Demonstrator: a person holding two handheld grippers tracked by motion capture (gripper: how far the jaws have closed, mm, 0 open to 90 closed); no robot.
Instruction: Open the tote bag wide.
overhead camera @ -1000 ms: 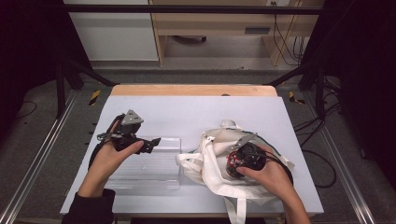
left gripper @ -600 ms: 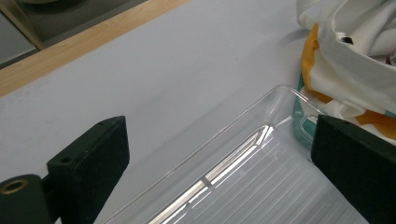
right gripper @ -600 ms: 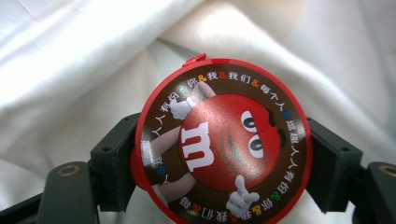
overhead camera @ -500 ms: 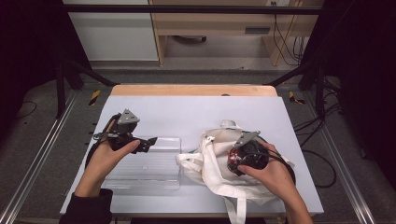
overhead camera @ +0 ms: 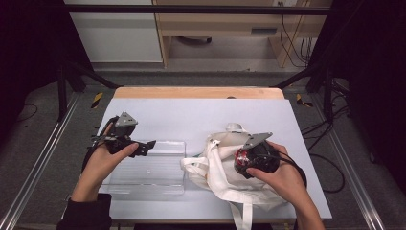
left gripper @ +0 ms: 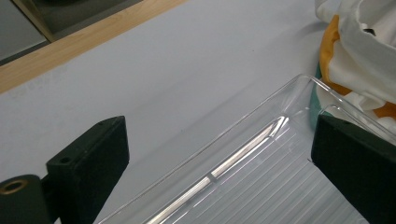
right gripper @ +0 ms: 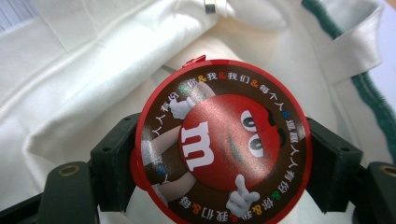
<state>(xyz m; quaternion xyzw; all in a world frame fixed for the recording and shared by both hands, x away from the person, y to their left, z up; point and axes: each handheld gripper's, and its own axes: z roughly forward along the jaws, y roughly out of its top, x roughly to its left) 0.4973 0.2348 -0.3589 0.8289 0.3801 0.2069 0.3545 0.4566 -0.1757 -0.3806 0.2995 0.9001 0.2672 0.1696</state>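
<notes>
One round red candy tin with a printed lid (right gripper: 222,140), judged light, rigid and smooth-sided, is gripped across its rim by the right claw (overhead camera: 249,160) above the white cloth tote bag (overhead camera: 215,172); the left claw (overhead camera: 143,145) is spread wide over the clear plastic tray (overhead camera: 148,175).

A pale table (overhead camera: 201,115) with a wooden far edge (overhead camera: 196,92) stands on a grey floor (overhead camera: 43,143); metal rails (overhead camera: 38,163) run along its left and right sides; beyond it are a white cabinet (overhead camera: 115,33) and a wooden shelf unit (overhead camera: 225,24); cables (overhead camera: 289,28) hang at the far right; both sides lie in darkness.
</notes>
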